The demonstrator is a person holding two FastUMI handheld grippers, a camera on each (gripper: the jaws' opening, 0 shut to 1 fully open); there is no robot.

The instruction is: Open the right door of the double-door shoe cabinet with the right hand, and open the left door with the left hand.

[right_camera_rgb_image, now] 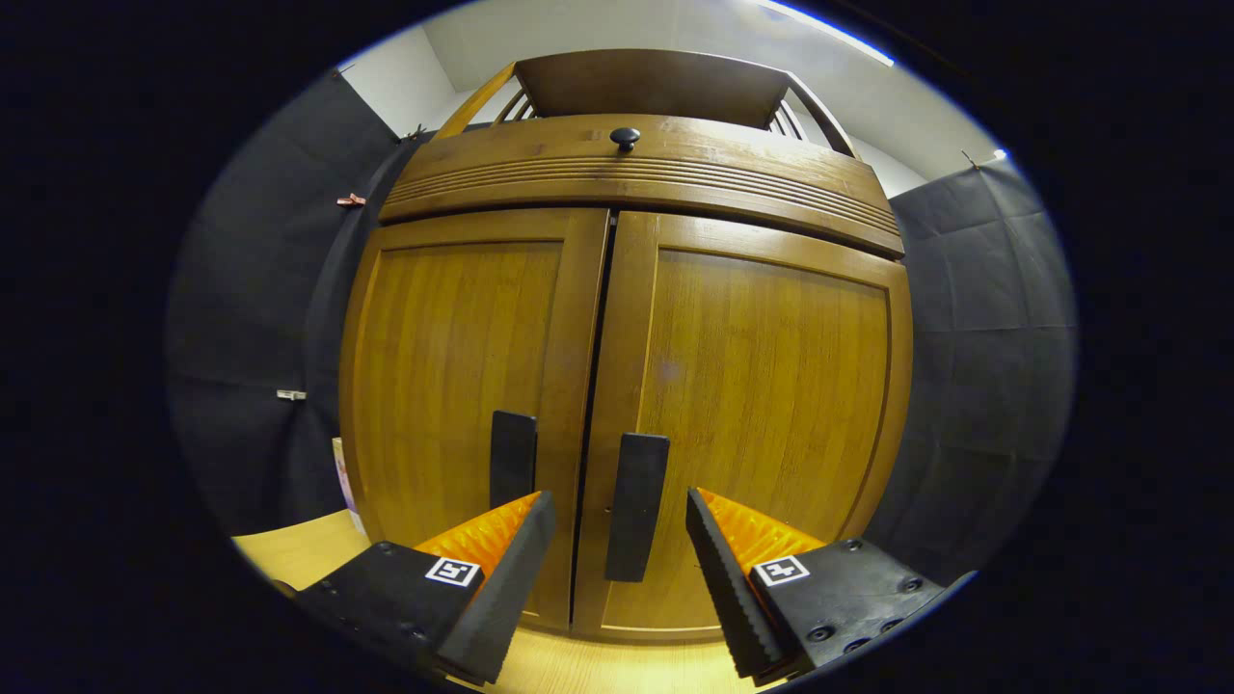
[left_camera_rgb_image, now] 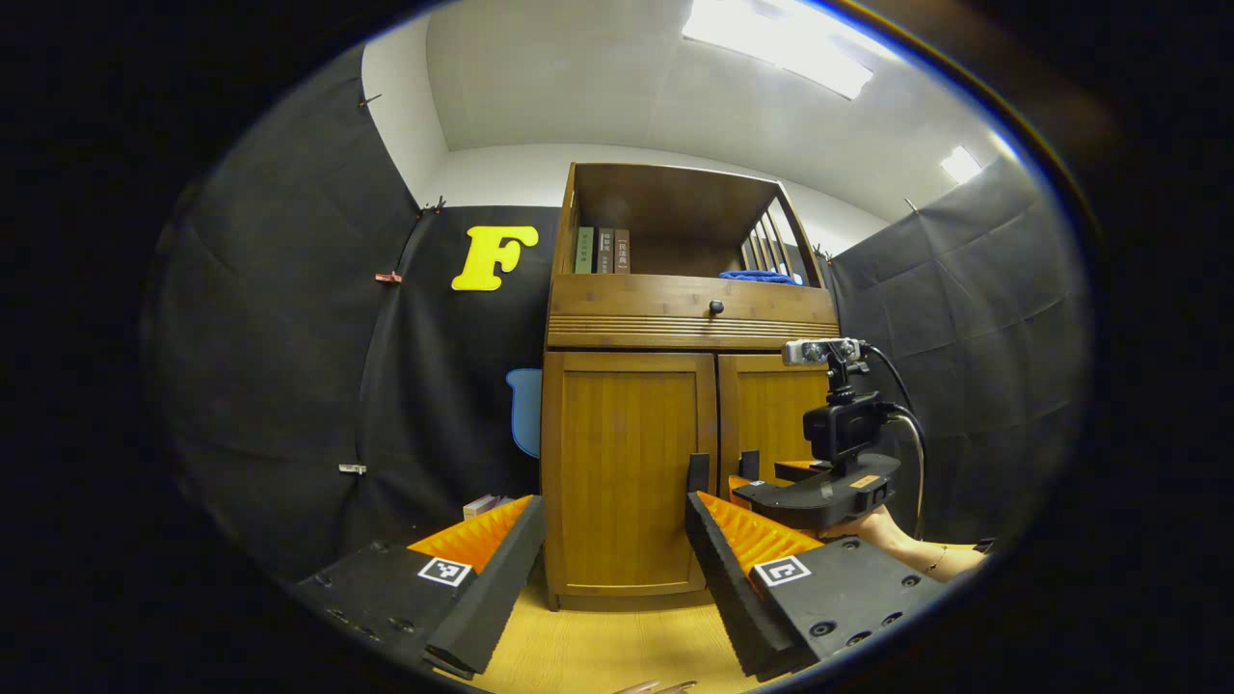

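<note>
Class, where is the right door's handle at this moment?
In the right gripper view, the right door's handle stands upright just right of the centre seam, framed between the open right hand-held gripper.

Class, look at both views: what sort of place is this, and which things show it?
Probably a recording booth staged as a home corner: black cloth walls surround a brown wooden double-door cabinet with books on its open shelf.

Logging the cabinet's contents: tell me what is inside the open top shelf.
In the open top shelf, three upright books stand at the left and a blue item lies at the right. What lies behind the closed doors below is hidden.
</note>
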